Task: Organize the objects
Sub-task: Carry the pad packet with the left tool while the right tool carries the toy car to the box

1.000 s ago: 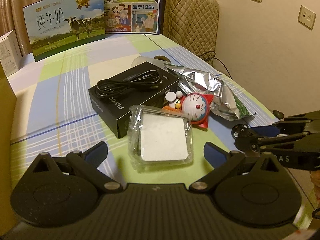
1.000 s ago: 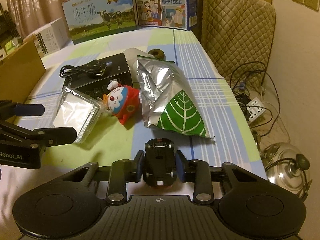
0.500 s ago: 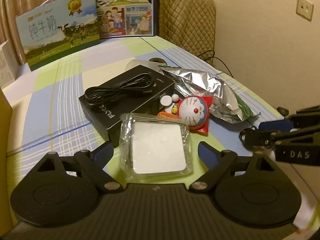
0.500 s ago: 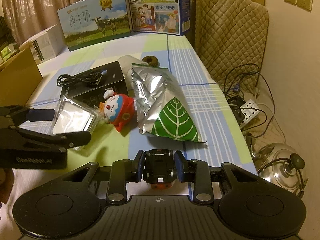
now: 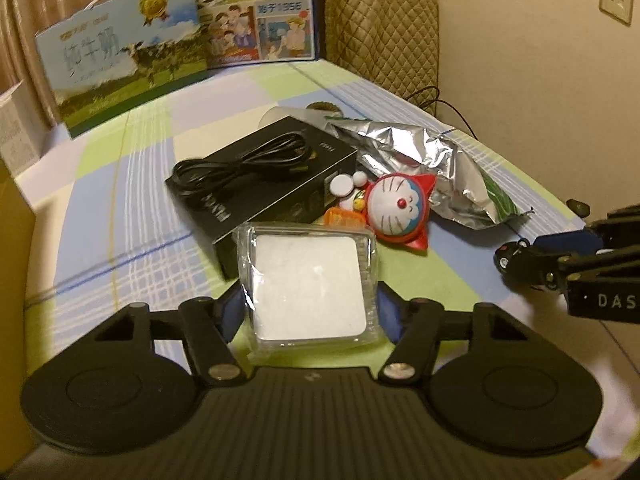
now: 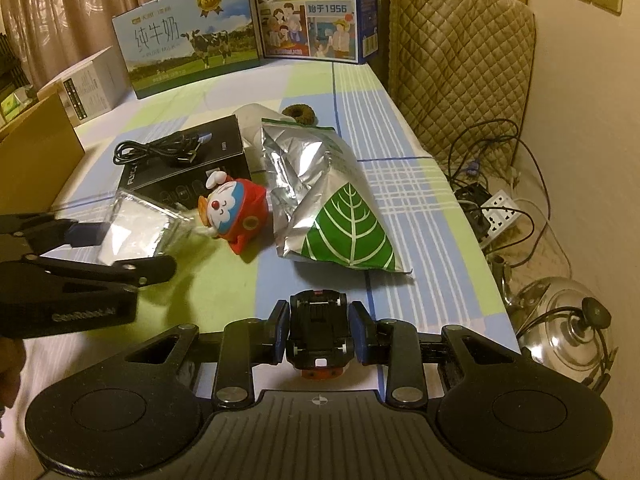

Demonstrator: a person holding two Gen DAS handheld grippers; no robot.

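Observation:
My left gripper (image 5: pixel 310 314) has closed its blue pads on a clear plastic packet with a white pad inside (image 5: pixel 308 284); the packet also shows in the right wrist view (image 6: pixel 136 228). My right gripper (image 6: pixel 319 334) is shut on a small black toy car (image 6: pixel 318 330), held above the table's near edge; the car shows in the left wrist view (image 5: pixel 516 260). A red Doraemon toy (image 5: pixel 396 210), a black box (image 5: pixel 260 176) with a coiled black cable (image 5: pixel 244 158) on top, and a silver leaf-print bag (image 6: pixel 320 196) lie on the checked tablecloth.
Two milk cartons (image 6: pixel 188 36) (image 6: pixel 316 10) stand at the table's far end. A cardboard box (image 6: pixel 36 160) and a white box (image 6: pixel 86 84) are at the left. A quilted chair (image 6: pixel 460 60), power strip (image 6: pixel 500 210) and glass kettle (image 6: pixel 568 332) are at the right.
My left gripper moved forward around the plastic packet and closed from wide open onto it. My right gripper rose a little with the toy car.

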